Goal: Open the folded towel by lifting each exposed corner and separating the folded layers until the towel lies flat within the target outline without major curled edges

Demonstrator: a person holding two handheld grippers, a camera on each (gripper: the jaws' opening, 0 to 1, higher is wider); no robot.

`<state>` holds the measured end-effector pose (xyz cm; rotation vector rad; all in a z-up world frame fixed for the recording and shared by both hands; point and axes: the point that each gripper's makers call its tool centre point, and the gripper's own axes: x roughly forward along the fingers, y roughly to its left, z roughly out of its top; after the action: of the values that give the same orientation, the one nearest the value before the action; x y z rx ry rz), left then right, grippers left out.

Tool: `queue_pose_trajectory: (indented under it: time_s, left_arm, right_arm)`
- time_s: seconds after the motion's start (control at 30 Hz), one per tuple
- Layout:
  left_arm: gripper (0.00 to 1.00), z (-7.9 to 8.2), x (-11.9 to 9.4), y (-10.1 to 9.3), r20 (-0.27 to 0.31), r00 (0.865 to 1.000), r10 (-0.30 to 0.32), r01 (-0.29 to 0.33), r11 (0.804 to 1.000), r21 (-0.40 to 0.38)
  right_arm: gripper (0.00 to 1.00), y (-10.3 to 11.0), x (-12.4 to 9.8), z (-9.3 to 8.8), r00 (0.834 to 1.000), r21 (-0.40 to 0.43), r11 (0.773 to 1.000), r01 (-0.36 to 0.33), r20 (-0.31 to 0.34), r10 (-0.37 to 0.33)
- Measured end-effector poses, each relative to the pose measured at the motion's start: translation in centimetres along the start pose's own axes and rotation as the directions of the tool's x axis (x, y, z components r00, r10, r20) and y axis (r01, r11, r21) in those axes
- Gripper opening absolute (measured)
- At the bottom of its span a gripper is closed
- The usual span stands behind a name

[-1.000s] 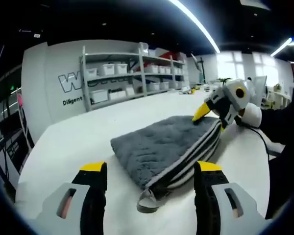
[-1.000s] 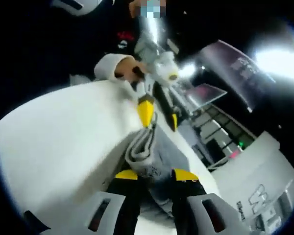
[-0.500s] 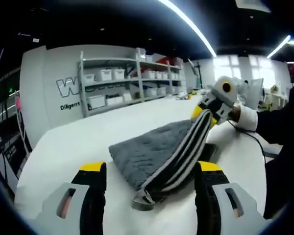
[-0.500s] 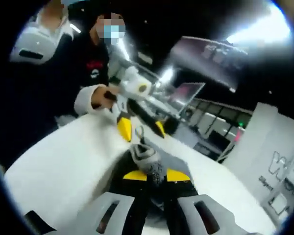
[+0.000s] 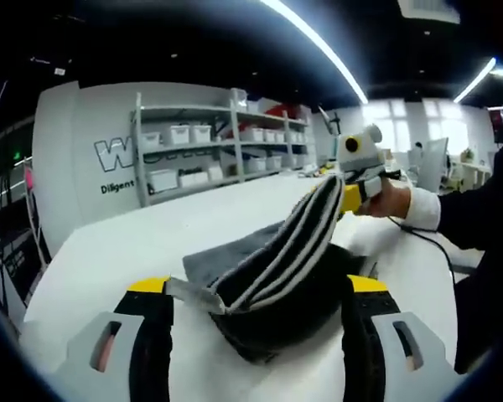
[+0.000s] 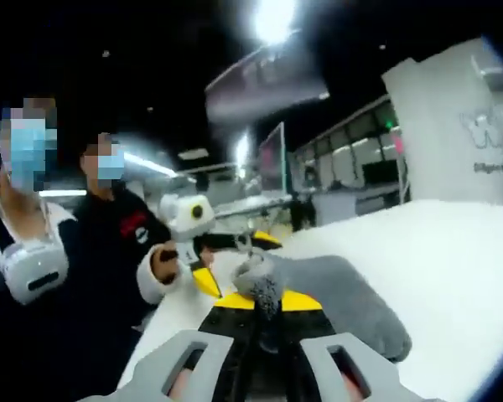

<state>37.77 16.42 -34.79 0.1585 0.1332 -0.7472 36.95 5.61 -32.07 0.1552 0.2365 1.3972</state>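
Right gripper is clenched on a corner of the grey towel, its yellow-tipped jaws pressed together around the bunched fabric in the right gripper view; in the left gripper view it holds that striped edge lifted well above the white bench, so the upper layer arches up from the rest of the towel lying on the bench. Left gripper stands released, its two jaws spread wide on either side of the towel's near end, just beside the cloth. Behind the towel, beyond the bench, stand shelves with white bins against a wall.
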Motion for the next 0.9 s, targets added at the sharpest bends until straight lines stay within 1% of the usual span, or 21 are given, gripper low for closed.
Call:
queue_pose_trajectory:
  time_s: [0.03,0.1,0.13,0.27,0.37,0.43,0.5,0.57,0.6,0.63,0.67,0.7,0.77,0.83,0.9]
  left_arm:
    - [0.81,0.2,0.1,0.0,0.012,1.0,-0.001,0.001,1.0,-0.006]
    - [0.81,0.7,0.2,-0.1,0.036,0.999,-0.006,0.006,1.0,-0.008]
    - [0.8,0.8,0.3,-0.1,0.045,0.999,-0.008,0.008,1.0,-0.004]
    - [0.77,1.6,0.8,0.5,0.068,0.998,0.003,-0.004,1.0,0.016]
    - [0.76,1.9,1.1,1.0,0.075,0.997,0.006,-0.008,1.0,0.021]
    - [0.73,2.0,1.4,1.1,0.076,0.997,0.004,-0.006,1.0,0.027]
    - [0.73,2.0,1.7,1.0,0.066,0.998,-0.013,0.01,0.999,0.041]
    - [0.73,2.2,1.9,0.8,0.072,0.997,-0.036,0.03,0.996,0.082]
    - [0.72,2.8,2.2,0.8,0.103,0.994,-0.047,0.033,0.991,0.133]
    - [0.71,3.0,2.3,0.7,0.114,0.992,-0.057,0.037,0.984,0.172]
    - [0.68,3.1,2.4,0.7,0.118,0.991,-0.062,0.038,0.981,0.191]
    - [0.67,3.4,2.6,0.6,0.129,0.989,-0.076,0.047,0.975,0.216]
    - [0.66,3.6,2.8,0.4,0.132,0.987,-0.096,0.066,0.975,0.213]
    - [0.62,3.7,3.1,-0.1,0.121,0.982,-0.147,0.124,0.975,0.185]
    - [0.61,3.8,3.5,0.0,0.131,0.977,-0.169,0.145,0.973,0.178]
  right_arm:
    - [0.0,0.0,-0.1,0.1,1.0,0.029,1.0,-0.012,0.004,0.012]
    - [0.0,0.0,-0.2,0.5,0.999,0.086,0.996,-0.027,0.034,0.025]
    - [0.0,0.1,-0.3,0.6,0.999,0.098,0.995,-0.034,0.04,0.03]
    - [0.01,0.5,-0.6,1.0,0.996,0.131,0.99,-0.054,0.075,0.045]
    - [0.01,0.6,-0.5,0.9,0.996,0.145,0.988,-0.059,0.08,0.048]
    - [0.01,0.8,-0.4,0.8,0.995,0.155,0.986,-0.065,0.08,0.053]
    - [0.01,1.1,-0.3,0.7,0.995,0.158,0.985,-0.069,0.081,0.057]
    - [0.01,1.3,-0.2,0.6,0.995,0.162,0.984,-0.073,0.08,0.06]
    - [0.01,1.4,-0.2,0.5,0.995,0.168,0.983,-0.076,0.077,0.064]
    - [0.01,1.5,-0.1,0.4,0.995,0.182,0.98,-0.08,0.075,0.067]
    - [0.01,1.6,-0.1,0.3,0.995,0.197,0.977,-0.086,0.073,0.073]
    - [0.01,1.8,-0.1,0.2,0.993,0.233,0.967,-0.106,0.075,0.091]
    - [0.01,1.8,-0.2,0.4,0.991,0.268,0.956,-0.122,0.092,0.101]
    - [0.01,1.7,-0.3,0.5,0.989,0.292,0.948,-0.131,0.105,0.104]
    - [0.01,1.7,-0.4,0.6,0.987,0.313,0.939,-0.142,0.118,0.11]
